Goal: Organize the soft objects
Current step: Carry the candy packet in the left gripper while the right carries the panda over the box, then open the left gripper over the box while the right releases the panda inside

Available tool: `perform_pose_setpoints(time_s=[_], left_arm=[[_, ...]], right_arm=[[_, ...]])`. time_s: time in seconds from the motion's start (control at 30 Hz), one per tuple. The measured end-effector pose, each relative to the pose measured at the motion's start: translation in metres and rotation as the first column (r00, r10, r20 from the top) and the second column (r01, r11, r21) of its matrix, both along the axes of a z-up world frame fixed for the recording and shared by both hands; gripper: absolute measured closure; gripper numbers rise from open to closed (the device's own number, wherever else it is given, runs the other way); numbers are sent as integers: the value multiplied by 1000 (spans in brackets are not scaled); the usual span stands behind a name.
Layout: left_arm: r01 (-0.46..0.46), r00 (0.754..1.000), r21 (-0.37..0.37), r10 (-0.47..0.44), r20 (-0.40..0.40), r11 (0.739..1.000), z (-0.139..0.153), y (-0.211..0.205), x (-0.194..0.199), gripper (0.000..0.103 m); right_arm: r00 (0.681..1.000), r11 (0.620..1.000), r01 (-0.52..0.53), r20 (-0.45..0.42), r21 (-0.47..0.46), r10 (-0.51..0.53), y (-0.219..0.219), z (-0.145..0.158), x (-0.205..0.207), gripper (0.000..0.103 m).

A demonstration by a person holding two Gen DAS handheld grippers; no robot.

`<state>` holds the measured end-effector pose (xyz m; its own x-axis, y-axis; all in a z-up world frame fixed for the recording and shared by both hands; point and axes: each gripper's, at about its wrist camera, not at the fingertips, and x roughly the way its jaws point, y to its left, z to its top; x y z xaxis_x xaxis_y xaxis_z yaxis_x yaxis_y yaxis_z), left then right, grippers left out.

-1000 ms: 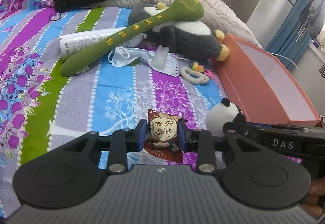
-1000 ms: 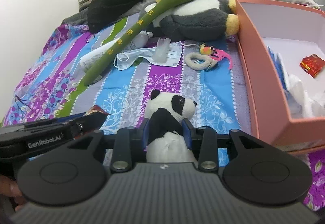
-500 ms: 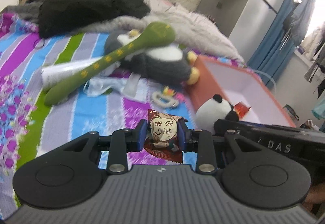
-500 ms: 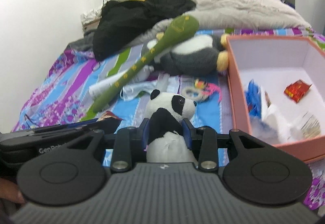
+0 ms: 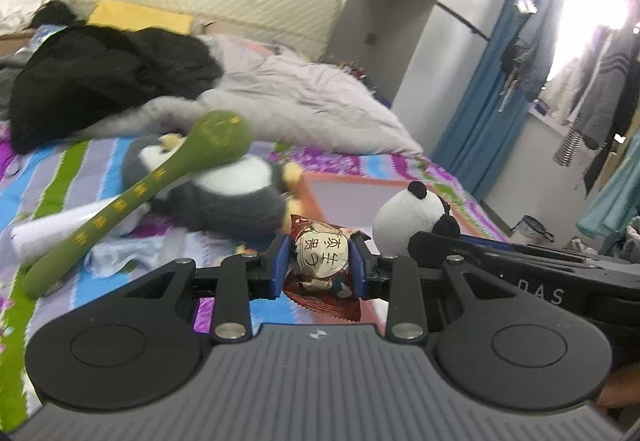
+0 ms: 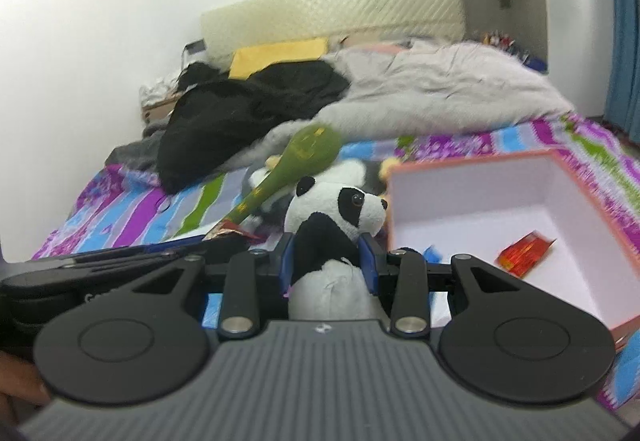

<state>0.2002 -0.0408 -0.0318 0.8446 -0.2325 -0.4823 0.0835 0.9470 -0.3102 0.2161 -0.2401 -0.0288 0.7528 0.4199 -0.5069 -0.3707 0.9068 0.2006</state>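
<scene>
My left gripper (image 5: 320, 265) is shut on a small red snack packet (image 5: 322, 261) and holds it above the bed. My right gripper (image 6: 328, 265) is shut on a small panda plush (image 6: 336, 217), which also shows in the left wrist view (image 5: 412, 217), lifted off the bed. An open orange box (image 6: 592, 197) with a white inside lies on the bed to the right and holds a red packet (image 6: 526, 253). A long green plush stick (image 5: 136, 197) leans on a grey penguin plush (image 5: 228, 197).
The bed has a striped purple, blue and green sheet (image 5: 24, 185). A black garment (image 5: 100, 77) and a grey duvet (image 5: 304, 105) are heaped at the head end. A white tube (image 5: 48, 229) lies under the green stick. Blue curtains (image 5: 484, 113) and hanging clothes stand right.
Both grippers have risen and tilted up with their objects still held. The bed dropped lower in both views and the box's inside now shows beside the panda.
</scene>
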Motion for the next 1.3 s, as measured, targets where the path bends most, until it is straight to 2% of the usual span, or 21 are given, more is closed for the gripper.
perform_pose_setpoints(time_s=[0.17, 0.33, 0.5, 0.63, 0.77, 1.07, 1.17, 1.3], left_arm=[[42, 999, 5, -42, 15, 999, 9, -21, 28, 66], [92, 996, 0, -92, -9, 996, 4, -47, 60, 66], [177, 982, -14, -178, -63, 984, -23, -82, 97, 66], [219, 968, -45, -223, -117, 975, -49, -102, 124, 66], [254, 951, -43, -258, -172, 966, -73, -117, 147, 66], [282, 932, -39, -283, -225, 959, -100, -137, 167, 66], [272, 929, -21, -268, -256, 962, -102, -142, 172, 65], [283, 927, -22, -279, -249, 959, -96, -142, 166, 60]], right_arm=[[998, 999, 52, 28, -2, -52, -25, 0, 13, 65], [993, 993, 121, 2, -4, -121, -49, -16, 31, 65], [983, 983, 178, -38, -32, -179, -69, -41, 47, 65], [973, 976, 210, -81, -58, -214, -81, -66, 62, 65], [961, 970, 235, -131, -68, -242, -87, -90, 75, 65], [945, 967, 252, -201, -47, -256, -100, -119, 89, 64], [943, 966, 250, -210, -61, -258, -100, -124, 91, 62], [937, 963, 266, -221, -48, -269, -103, -122, 90, 62]])
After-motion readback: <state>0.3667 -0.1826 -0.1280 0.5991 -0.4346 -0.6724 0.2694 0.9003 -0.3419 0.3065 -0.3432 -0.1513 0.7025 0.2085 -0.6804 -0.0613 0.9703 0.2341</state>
